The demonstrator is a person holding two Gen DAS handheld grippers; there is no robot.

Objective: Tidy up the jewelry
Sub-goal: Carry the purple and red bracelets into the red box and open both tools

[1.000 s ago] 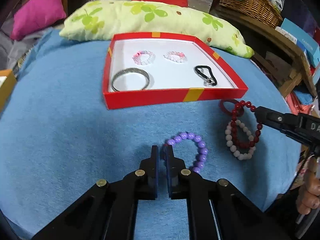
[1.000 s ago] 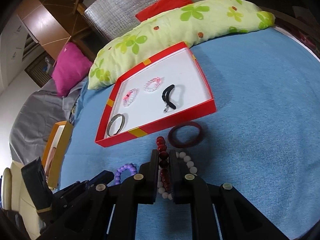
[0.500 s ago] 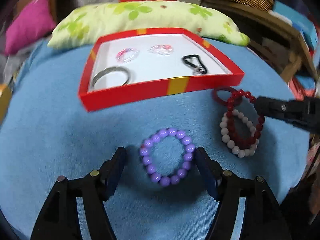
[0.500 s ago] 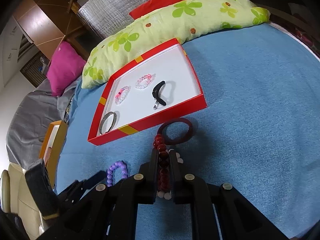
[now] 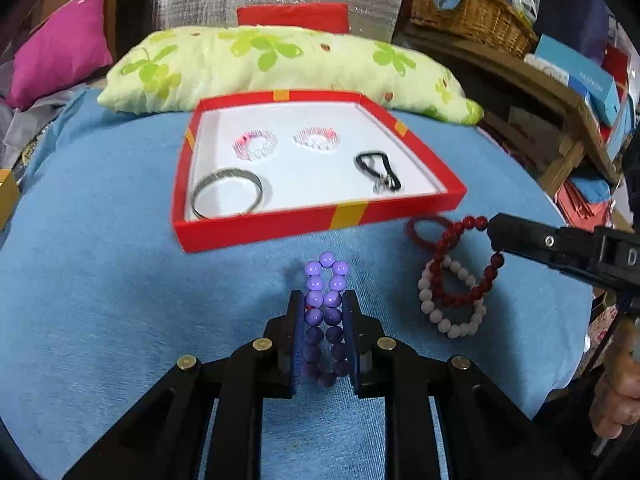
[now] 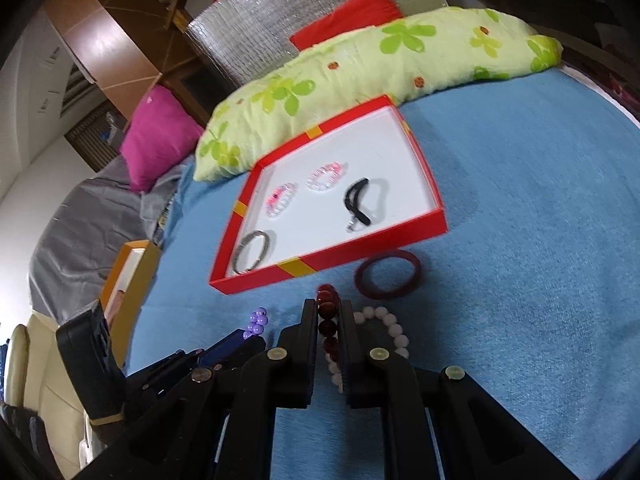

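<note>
My left gripper is shut on the purple bead bracelet, squeezed into a narrow loop just above the blue cloth. My right gripper is shut on the dark red bead bracelet, which also shows in the left wrist view, lying over a white bead bracelet. A dark red bangle lies beside them. The red tray with a white floor holds a silver bangle, two pink-white bracelets and a black cord bracelet.
A green flowered pillow lies behind the tray. A pink cushion is at far left, an orange box at the left edge of the cloth. Wicker basket and wooden shelves stand at the right.
My left gripper opened around the purple bracelet, then shut on it and squeezed it flat. My right gripper stayed shut on the dark red beads.
</note>
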